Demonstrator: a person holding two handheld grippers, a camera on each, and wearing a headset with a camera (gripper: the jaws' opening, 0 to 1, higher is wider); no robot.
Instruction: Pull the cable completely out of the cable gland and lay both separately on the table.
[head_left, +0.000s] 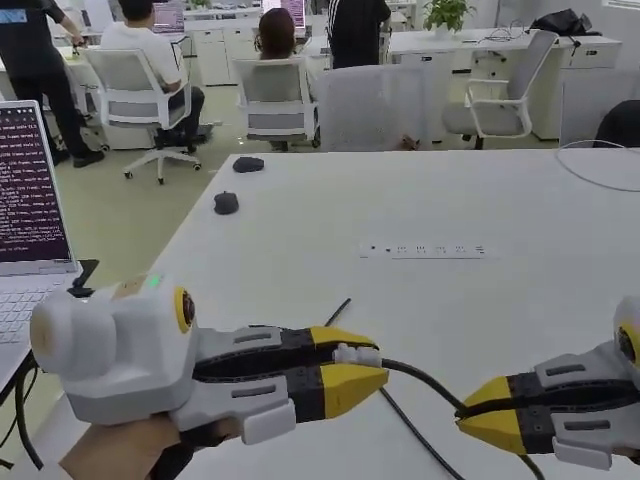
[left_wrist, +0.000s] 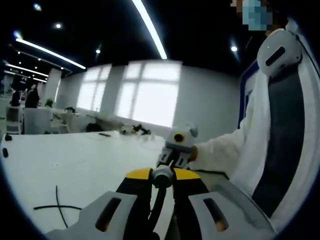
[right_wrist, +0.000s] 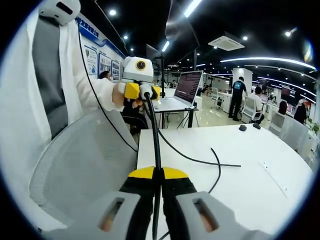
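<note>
The cable gland (head_left: 356, 354) is gripped between the closed fingers of the left gripper (head_left: 372, 364), above the desk (head_left: 470, 200). The black cable (head_left: 425, 381) running out of it is pinched between the fingers of the right gripper (head_left: 468, 410), near the gland.

At 6 o'clock the right gripper (right_wrist: 156, 174) clamps the cable (right_wrist: 156, 147), which runs toward 12 o'clock to the cable gland (right_wrist: 145, 89) pinched in the left gripper (right_wrist: 142, 92). Slack crosses the surface (right_wrist: 260, 185) at 3 o'clock.
</note>
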